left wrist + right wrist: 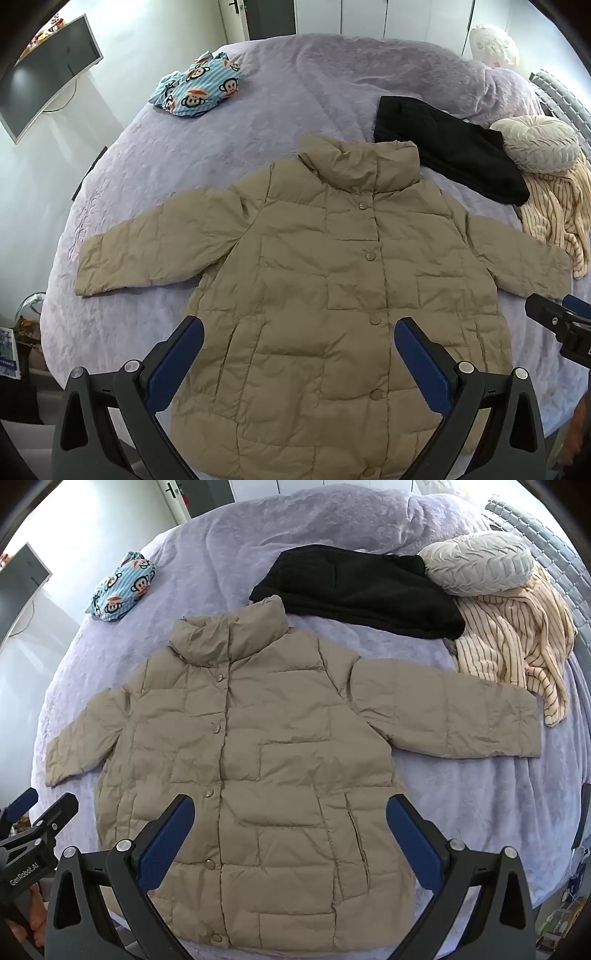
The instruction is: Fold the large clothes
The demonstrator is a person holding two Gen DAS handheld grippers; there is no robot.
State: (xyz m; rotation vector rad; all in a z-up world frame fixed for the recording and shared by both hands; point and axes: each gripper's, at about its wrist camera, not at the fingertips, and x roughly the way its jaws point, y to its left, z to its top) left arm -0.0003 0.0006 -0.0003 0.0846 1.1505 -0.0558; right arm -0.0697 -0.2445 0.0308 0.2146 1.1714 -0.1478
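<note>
beige puffer jacket (pixel 332 277) lies flat, unfolded; left gripper (pixel 299 347) and right gripper (pixel 290 823) hover wide, empty; next, probably grasp a sleeve.

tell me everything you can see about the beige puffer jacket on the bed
The beige puffer jacket is quilted and looks like thin, crinkly padded fabric. It has a tall stand-up collar and a row of matching snap buttons, all closed. It lies front up and flat on the lavender bedspread with both sleeves spread sideways, unfolded. Its collar touches or overlaps the black garment. Neither gripper touches it.
</note>
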